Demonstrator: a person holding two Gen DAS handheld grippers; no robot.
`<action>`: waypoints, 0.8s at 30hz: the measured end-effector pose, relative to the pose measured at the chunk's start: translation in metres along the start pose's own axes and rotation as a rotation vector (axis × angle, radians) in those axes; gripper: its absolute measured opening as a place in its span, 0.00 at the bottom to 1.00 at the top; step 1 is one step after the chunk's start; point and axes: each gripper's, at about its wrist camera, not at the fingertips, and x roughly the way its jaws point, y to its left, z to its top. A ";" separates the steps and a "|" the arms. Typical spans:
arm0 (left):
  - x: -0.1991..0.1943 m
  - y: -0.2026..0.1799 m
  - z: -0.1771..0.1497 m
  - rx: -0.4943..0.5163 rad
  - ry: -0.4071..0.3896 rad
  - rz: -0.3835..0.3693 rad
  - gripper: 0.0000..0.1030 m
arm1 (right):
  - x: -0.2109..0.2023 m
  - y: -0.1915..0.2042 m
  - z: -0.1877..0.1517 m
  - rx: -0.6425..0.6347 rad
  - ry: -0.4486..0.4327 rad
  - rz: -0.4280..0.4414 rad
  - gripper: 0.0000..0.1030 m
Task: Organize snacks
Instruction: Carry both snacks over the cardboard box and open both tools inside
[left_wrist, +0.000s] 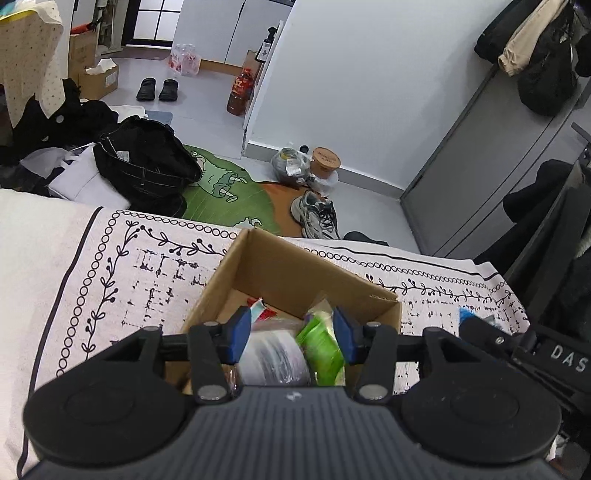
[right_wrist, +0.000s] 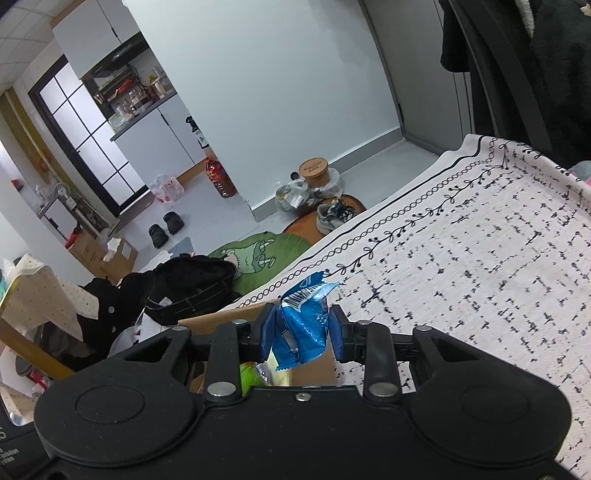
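Observation:
An open cardboard box stands on a white patterned cloth. It holds a green snack packet, a clear-wrapped packet and a red and white packet. My left gripper hovers open over the box with nothing between its blue pads. My right gripper is shut on a blue snack packet and holds it above the box's edge. The right gripper's body also shows at the right edge of the left wrist view.
The cloth spreads to the right of the box. Beyond the table edge lie a black bag, a green rug, sneakers and a grey cabinet. Dark clothes hang at the right.

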 end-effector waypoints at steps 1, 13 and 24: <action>-0.001 0.003 0.001 -0.007 -0.002 0.001 0.47 | 0.001 0.002 -0.001 -0.002 0.003 0.002 0.29; -0.006 0.021 0.008 -0.038 0.002 0.022 0.53 | 0.004 0.022 -0.009 0.004 0.046 0.048 0.30; -0.016 0.025 0.012 -0.037 0.015 0.018 0.61 | -0.010 0.027 -0.003 0.022 0.047 0.065 0.49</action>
